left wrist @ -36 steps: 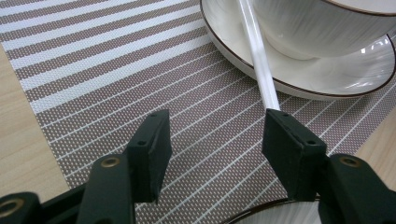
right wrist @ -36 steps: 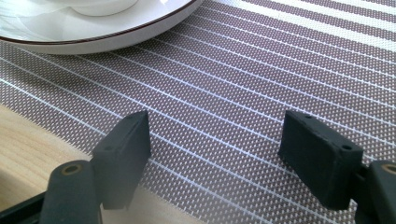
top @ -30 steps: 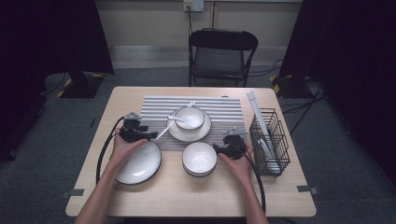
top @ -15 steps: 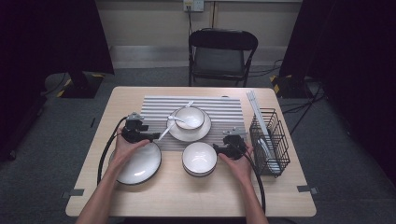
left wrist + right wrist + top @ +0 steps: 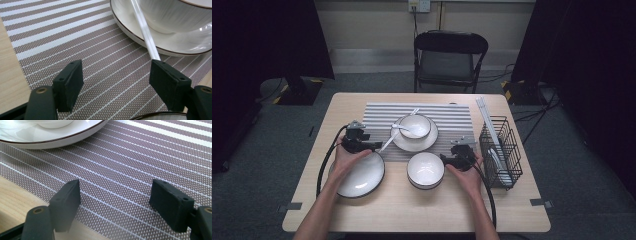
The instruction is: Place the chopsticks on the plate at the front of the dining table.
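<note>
My left gripper [image 5: 373, 145] [image 5: 116, 67] hovers open over the striped mat [image 5: 452, 116] [image 5: 75, 37], at the far rim of a shallow white plate [image 5: 359, 176] [image 5: 160, 116]. Its jaws have just been closing slightly, with nothing between them. A white spoon's handle [image 5: 146, 32] ends by its right jaw; the spoon [image 5: 398, 131] lies in a bowl [image 5: 414, 125] on a plate [image 5: 412, 142] [image 5: 175, 47]. My right gripper [image 5: 445, 159] [image 5: 116, 186] stands open and empty beside a white bowl [image 5: 425, 170], over the mat's [image 5: 140, 157] edge, near that plate [image 5: 50, 141].
A black wire rack [image 5: 499, 150] holding a white dish stands at the table's right side, with white chopsticks [image 5: 486, 117] lying beside it. A black folding chair [image 5: 449, 57] stands behind the wooden table [image 5: 412, 210]. Cables trail from both grippers toward the front edge.
</note>
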`<action>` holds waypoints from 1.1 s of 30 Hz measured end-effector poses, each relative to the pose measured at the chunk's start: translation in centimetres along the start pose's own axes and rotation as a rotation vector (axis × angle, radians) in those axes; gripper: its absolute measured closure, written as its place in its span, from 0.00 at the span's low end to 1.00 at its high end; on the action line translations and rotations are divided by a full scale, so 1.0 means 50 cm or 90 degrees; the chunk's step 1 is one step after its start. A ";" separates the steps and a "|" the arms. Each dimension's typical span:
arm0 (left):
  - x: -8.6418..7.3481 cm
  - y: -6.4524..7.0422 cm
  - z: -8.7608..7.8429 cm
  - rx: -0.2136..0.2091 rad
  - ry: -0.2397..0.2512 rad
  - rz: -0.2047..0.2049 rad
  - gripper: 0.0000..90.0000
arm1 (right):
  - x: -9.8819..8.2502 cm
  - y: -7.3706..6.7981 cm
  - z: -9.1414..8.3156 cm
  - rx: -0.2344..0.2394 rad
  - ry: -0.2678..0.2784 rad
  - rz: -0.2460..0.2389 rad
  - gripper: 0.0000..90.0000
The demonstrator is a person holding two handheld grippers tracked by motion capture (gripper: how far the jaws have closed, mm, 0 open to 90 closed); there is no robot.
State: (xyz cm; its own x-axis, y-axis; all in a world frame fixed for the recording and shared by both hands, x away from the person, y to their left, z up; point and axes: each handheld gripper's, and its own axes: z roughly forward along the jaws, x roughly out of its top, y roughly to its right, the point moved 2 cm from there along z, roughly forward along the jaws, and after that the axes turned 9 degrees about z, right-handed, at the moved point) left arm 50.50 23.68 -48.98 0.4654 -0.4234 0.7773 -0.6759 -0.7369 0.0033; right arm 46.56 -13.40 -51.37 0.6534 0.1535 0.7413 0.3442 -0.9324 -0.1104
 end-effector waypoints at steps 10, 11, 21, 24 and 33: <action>0.012 0.015 0.003 -0.010 -0.004 0.024 0.31 | 0.000 0.000 0.000 -0.001 0.000 0.000 0.27; 0.012 0.015 0.003 -0.010 -0.004 0.024 0.32 | 0.000 0.000 0.000 -0.001 0.000 0.000 0.27; 0.012 0.008 -0.001 -0.004 -0.005 0.024 0.31 | 0.000 0.000 0.000 0.000 0.000 0.000 0.27; 0.010 0.005 0.000 0.003 -0.017 0.032 0.31 | 0.000 0.000 0.000 0.000 0.000 0.000 0.27; 0.010 0.019 0.012 -0.004 -0.035 0.043 0.30 | 0.000 0.000 0.000 0.000 0.000 0.000 0.27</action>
State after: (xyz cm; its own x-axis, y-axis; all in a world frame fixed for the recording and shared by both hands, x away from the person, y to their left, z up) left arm 50.42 22.44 -48.98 0.4492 -0.5003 0.7402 -0.7101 -0.7027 -0.0440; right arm 46.56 -13.41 -51.37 0.6537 0.1528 0.7412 0.3438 -0.9325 -0.1109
